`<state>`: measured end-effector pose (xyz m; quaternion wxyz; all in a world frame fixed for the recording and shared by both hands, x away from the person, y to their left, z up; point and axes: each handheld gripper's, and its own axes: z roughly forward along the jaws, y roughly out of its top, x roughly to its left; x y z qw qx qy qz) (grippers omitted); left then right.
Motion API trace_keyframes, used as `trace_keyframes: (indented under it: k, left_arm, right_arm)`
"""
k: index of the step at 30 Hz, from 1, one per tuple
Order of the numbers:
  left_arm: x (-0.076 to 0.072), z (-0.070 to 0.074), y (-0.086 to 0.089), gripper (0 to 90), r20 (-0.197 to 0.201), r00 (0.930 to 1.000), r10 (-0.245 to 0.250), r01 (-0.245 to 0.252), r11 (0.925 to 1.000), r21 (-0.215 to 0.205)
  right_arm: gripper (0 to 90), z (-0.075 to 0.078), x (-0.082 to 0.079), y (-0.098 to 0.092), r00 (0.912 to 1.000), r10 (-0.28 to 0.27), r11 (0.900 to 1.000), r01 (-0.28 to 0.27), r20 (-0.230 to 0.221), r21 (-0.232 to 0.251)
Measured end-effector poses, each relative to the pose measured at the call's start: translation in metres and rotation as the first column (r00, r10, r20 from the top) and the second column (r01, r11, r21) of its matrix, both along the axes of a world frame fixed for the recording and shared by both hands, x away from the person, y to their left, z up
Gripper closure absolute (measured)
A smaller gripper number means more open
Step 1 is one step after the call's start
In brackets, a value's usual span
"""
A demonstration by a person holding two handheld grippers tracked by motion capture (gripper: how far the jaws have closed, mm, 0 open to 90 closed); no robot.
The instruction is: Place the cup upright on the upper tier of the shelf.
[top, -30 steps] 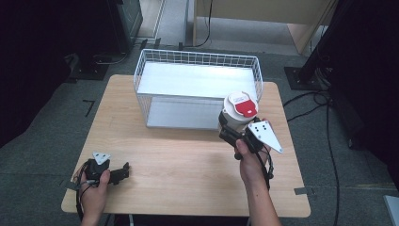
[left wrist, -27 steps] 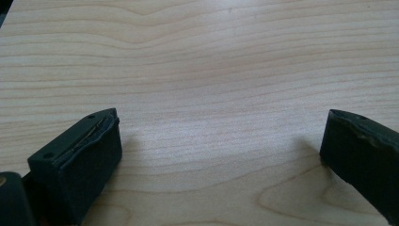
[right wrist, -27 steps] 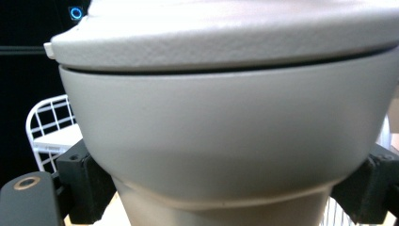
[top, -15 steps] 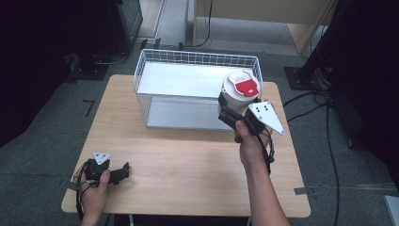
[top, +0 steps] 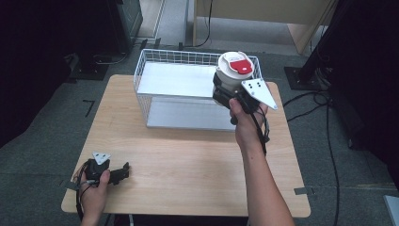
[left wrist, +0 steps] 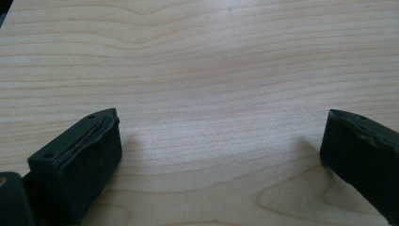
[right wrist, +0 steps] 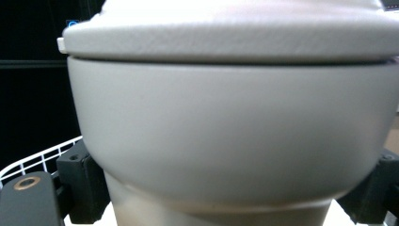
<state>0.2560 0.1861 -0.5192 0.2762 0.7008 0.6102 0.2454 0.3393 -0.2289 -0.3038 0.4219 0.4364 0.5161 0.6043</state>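
A white cup-shaped container (top: pixel 232 71) with a red-marked lid hangs in the air over the right front part of the white wire basket (top: pixel 155 56). My right gripper (top: pixel 225 92) is shut on its narrower lower body; in the right gripper view the container (right wrist: pixel 230 127) looms large, with a black jaw on each side of it low down. My left gripper (top: pixel 123 170) rests on the wooden table (top: pixel 188 160) near its front left corner. Its jaws stand wide apart, the fingers (left wrist: pixel 80 160) showing bare wood between them.
The wire basket stands at the back middle of the table and has a white floor. A person's forearm reaches up from the bottom edge to the right gripper. Dark equipment and cables lie on the floor around the table.
My right gripper has lifted the container up and away from me, from in front of the basket's right front corner to above its rim. The left gripper has stayed put.
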Motion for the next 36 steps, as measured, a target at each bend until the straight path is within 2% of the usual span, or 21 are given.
trace_keyframes:
  k: [2,5,6,10,17,22,31,36]
  left_arm:
    - [0.000,0.000,0.000,0.0,0.000,1.0000,-0.002,0.002,1.0000,0.001]
    - [0.000,0.000,0.000,0.0,0.001,1.0000,0.000,0.000,1.0000,0.000]
    - [0.000,0.000,0.000,0.0,0.001,1.0000,0.000,0.000,1.0000,0.000]
    - [0.000,0.000,0.000,0.0,0.001,1.0000,0.000,0.000,1.0000,0.000]
    - [0.000,0.000,0.000,0.0,0.001,1.0000,0.000,0.000,1.0000,-0.001]
    - [0.000,0.000,0.000,0.0,0.001,1.0000,0.001,-0.001,1.0000,-0.001]
    - [0.000,0.000,0.000,0.0,0.002,1.0000,0.000,0.000,1.0000,0.000]
    - [0.000,0.000,0.000,0.0,0.002,1.0000,0.001,-0.001,1.0000,-0.003]
  right_arm:
    - [10.1,0.000,0.007,0.002,1.0000,-0.005,1.000,0.005,-0.005,-0.019]
    - [10.2,-0.002,0.019,0.005,0.9997,-0.005,1.000,0.004,-0.023,-0.022]
    - [10.2,-0.003,0.026,0.006,0.9993,-0.012,1.000,0.011,-0.036,-0.019]
    - [10.2,-0.005,0.039,0.008,0.9985,-0.018,1.000,0.018,-0.052,0.002]
    - [10.2,-0.006,0.064,0.016,0.9957,-0.030,1.000,0.031,-0.088,0.006]
    - [10.2,-0.006,0.071,0.019,0.9955,-0.028,1.000,0.029,-0.091,0.004]
    - [10.2,-0.006,0.089,0.033,0.9945,-0.012,0.999,0.006,-0.104,-0.051]
    - [10.1,-0.010,0.094,0.037,0.9927,-0.017,0.998,0.010,-0.120,-0.061]
